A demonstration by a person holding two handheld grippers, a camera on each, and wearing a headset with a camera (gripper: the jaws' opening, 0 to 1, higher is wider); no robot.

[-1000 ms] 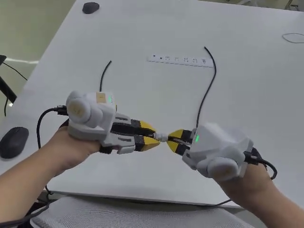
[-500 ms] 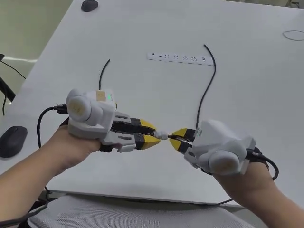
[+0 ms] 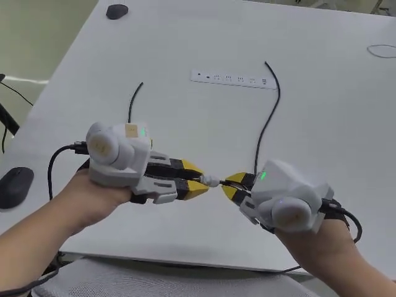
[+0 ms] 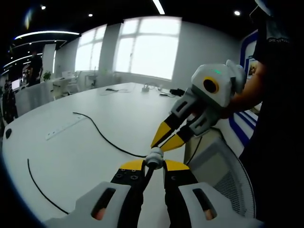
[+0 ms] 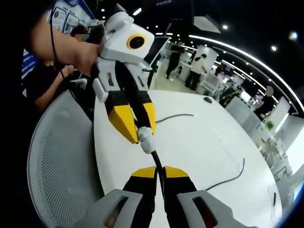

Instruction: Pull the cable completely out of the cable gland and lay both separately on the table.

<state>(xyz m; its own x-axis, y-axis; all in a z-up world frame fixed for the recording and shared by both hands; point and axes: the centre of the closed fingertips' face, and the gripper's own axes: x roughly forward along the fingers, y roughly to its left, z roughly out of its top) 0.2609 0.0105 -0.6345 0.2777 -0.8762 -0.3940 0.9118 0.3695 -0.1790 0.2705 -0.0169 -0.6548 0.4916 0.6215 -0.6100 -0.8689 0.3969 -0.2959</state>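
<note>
A small white cable gland (image 3: 211, 180) hangs above the table's near edge between both grippers. My left gripper (image 3: 199, 182) is shut on the gland (image 4: 154, 156), which sits between its yellow tips. My right gripper (image 3: 228, 185) faces it from the right, shut on the black cable (image 5: 158, 164) just behind the gland (image 5: 146, 138). The rest of the cable (image 3: 270, 117) trails over the white table (image 3: 185, 130) toward the power strip. In the right gripper view the left gripper (image 5: 137, 130) points down at the gland. In the left gripper view the right gripper (image 4: 164, 141) comes in from the right.
A white power strip (image 3: 232, 79) lies mid-table, a short loose black cable (image 3: 133, 99) to its left. One mouse (image 3: 117, 10) sits at the far edge and another (image 3: 15, 185) off the left. A mesh chair back (image 3: 154, 278) is below the table edge.
Both grippers keep their holds and stay tip to tip. The right gripper has sunk and rolled a little; the gap between the tips looks much the same.
</note>
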